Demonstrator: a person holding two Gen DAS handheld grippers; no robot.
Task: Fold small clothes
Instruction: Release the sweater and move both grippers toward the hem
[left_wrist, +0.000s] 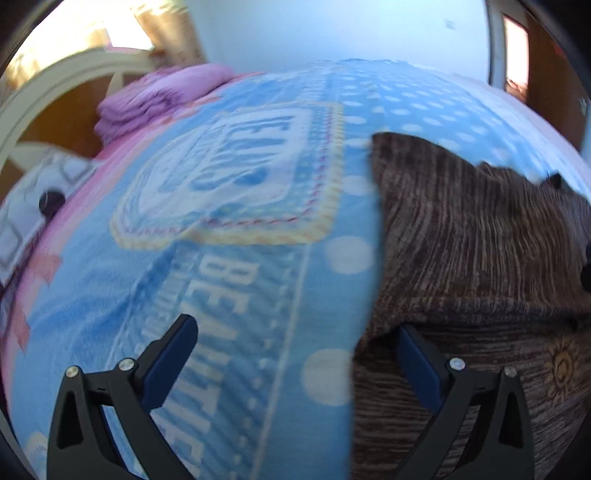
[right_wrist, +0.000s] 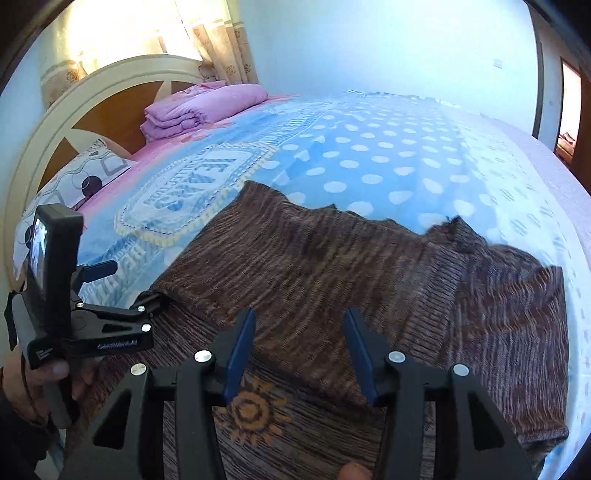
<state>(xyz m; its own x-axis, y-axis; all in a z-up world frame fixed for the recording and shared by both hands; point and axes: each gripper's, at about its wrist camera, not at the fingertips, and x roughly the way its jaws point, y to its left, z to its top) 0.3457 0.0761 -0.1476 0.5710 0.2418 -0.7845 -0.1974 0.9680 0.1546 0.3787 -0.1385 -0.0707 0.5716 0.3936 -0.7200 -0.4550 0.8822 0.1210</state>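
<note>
My right gripper (right_wrist: 299, 350) hangs over the brown striped garment (right_wrist: 332, 266) with its fingers (right_wrist: 240, 350) spread partway and nothing between them, the pads clear of the cloth. The garment lies on the bed's blue dotted blanket (right_wrist: 369, 155), reaching away ahead of my right fingers and off to their right, where a folded-over flap sits on top. An orange sun print (right_wrist: 255, 410) shows on the cloth just below and between my right fingers. My left gripper (left_wrist: 295, 365) has its fingers (left_wrist: 173, 362) spread wide: one is over bare blanket, the other (left_wrist: 417, 365) has its tip tucked at the garment's edge under a fold, and nothing is pinched. Seen from my right, that left gripper (right_wrist: 147, 306) is off to the left at the garment's near corner, with my hand (right_wrist: 33, 384) around its handle. Far ahead of both, folded purple bedding (right_wrist: 199, 107) rests by the headboard (right_wrist: 92, 107), beside a patterned pillow (right_wrist: 74, 184).
</note>
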